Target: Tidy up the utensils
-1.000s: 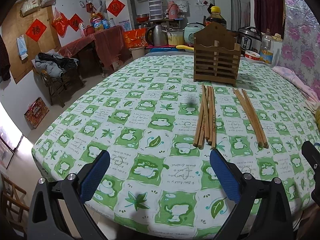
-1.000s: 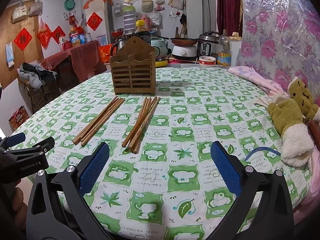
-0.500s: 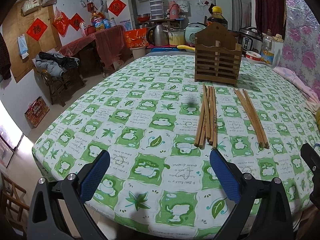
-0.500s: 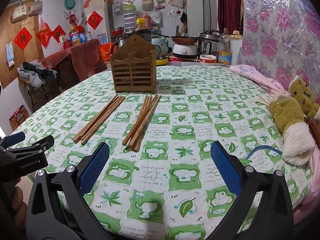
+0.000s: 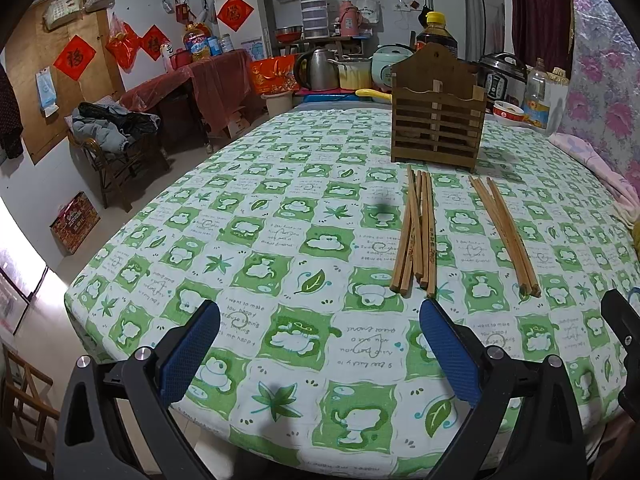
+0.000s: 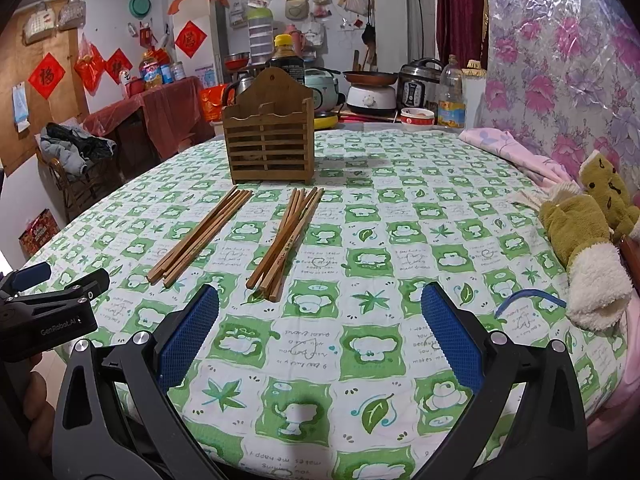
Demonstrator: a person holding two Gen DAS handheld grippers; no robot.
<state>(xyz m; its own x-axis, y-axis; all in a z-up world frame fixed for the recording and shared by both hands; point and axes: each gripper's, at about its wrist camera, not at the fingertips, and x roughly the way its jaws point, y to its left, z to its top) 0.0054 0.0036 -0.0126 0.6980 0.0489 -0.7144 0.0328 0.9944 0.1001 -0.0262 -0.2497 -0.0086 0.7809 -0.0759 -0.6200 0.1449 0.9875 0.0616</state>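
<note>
**Two chopstick bundles lie ahead of open, empty grippers**

The left gripper (image 5: 320, 354), black-framed with blue textured pads, hovers with its jaws spread wide and nothing between them. The left bundle of brown wooden chopsticks (image 5: 417, 232) lies flat on the green-and-white checked tablecloth (image 5: 240, 240), its near ends just beyond the right pad (image 5: 448, 354) and outside the gap. The right bundle of brown wooden chopsticks (image 5: 505, 232) lies further right, apart from the first, angled slightly outward.

The right gripper (image 6: 320, 350), of the same build, is likewise wide open and holds nothing. From its camera the right bundle's (image 6: 286, 240) near ends sit just past the left pad (image 6: 188, 338), with sticks crossing each other loosely. The left bundle (image 6: 200, 236) lies beside it, more tidily packed, and the left gripper (image 6: 52, 300) shows at the frame's left edge with part of a hand (image 6: 38, 412) beneath it.

Beyond both bundles stands the slatted brown wooden utensil holder (image 5: 438, 120), upright, with two compartments split by a central divider; its contents cannot be made out through the slats. The far ends of the chopsticks point toward its base without touching it.

At the table's right edge lie olive-green plush toys (image 6: 580, 240) and a pink cloth (image 6: 508, 148), well clear of the chopsticks. A dark bottle with a yellow cap (image 6: 286, 58) rises behind the holder.
</note>
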